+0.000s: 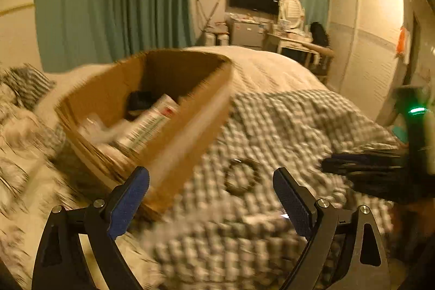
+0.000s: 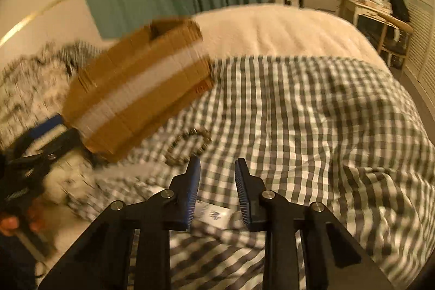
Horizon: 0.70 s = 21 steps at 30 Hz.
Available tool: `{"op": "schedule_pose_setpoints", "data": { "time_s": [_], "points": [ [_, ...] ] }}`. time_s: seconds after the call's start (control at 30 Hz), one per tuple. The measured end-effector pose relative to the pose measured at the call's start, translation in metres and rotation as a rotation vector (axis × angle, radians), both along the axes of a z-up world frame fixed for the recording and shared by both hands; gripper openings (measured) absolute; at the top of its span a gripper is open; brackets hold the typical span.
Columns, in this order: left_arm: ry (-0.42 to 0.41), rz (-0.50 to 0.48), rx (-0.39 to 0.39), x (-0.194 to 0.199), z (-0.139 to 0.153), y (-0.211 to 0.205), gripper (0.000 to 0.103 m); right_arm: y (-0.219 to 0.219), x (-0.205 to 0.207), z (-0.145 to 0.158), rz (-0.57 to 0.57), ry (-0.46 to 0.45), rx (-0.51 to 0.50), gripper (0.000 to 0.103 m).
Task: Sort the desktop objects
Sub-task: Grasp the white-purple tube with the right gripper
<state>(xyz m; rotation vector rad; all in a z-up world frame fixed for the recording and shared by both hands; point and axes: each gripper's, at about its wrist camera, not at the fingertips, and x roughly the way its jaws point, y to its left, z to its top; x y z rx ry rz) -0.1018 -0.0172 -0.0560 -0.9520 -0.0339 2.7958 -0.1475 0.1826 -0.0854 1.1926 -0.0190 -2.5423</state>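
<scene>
An open cardboard box (image 1: 163, 110) lies tilted on the bed, with a printed white tube (image 1: 152, 124) and a dark item (image 1: 138, 99) inside. My left gripper (image 1: 210, 171) stands wide open just in front of the box's near corner, with nothing between its blue pads. A dark beaded ring (image 1: 240, 175) lies on the checked cover beyond it. In the right wrist view my right gripper (image 2: 217, 159) hovers low with a narrow gap, gripping nothing. The ring (image 2: 190, 144) lies just ahead of it, and a small white packet (image 2: 213, 214) lies on the cover beneath its fingers. The box (image 2: 141, 89) is to its left.
The checked cover (image 2: 312, 127) fills the near half of the bed and a cream blanket (image 2: 272, 29) the far half. Rumpled patterned bedding (image 1: 24, 89) lies left of the box. A dressing table with a chair (image 1: 299, 42) and a wardrobe (image 1: 367, 45) stand beyond the bed.
</scene>
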Motion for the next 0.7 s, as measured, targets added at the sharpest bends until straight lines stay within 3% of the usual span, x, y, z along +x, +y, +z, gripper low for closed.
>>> {"op": "schedule_pose_setpoints", "data": {
  "time_s": [0.1, 0.2, 0.23, 0.3, 0.4, 0.53, 0.6, 0.7],
  "points": [
    [-0.029, -0.054, 0.038, 0.002, -0.010, 0.010, 0.095, -0.008, -0.014, -0.029, 0.075, -0.067, 0.056, 0.026],
    [-0.093, -0.084, -0.064, -0.011, -0.031, 0.030, 0.095, -0.014, -0.022, -0.061, 0.132, -0.154, 0.050, 0.026],
    [-0.132, -0.096, -0.083, -0.016, -0.040, 0.033, 0.095, -0.019, -0.023, -0.070, 0.157, -0.176, 0.058, 0.026],
    [-0.286, -0.145, -0.057, -0.031, -0.066, 0.031, 0.095, -0.029, -0.019, -0.079, 0.224, -0.197, 0.039, 0.026],
    [-0.423, -0.054, -0.025, -0.044, -0.094, 0.012, 0.095, -0.040, -0.016, -0.079, 0.279, -0.201, 0.040, 0.026],
    [-0.424, 0.089, 0.145, -0.053, -0.093, -0.029, 0.095, -0.047, -0.018, -0.085, 0.302, -0.232, 0.045, 0.034],
    [-0.430, 0.099, 0.149, -0.055, -0.095, -0.032, 0.095, -0.055, -0.016, -0.087, 0.337, -0.247, 0.060, 0.055],
    [-0.415, 0.069, 0.097, -0.050, -0.096, -0.020, 0.095, -0.079, -0.008, -0.099, 0.381, -0.251, 0.200, 0.055]
  ]
}}
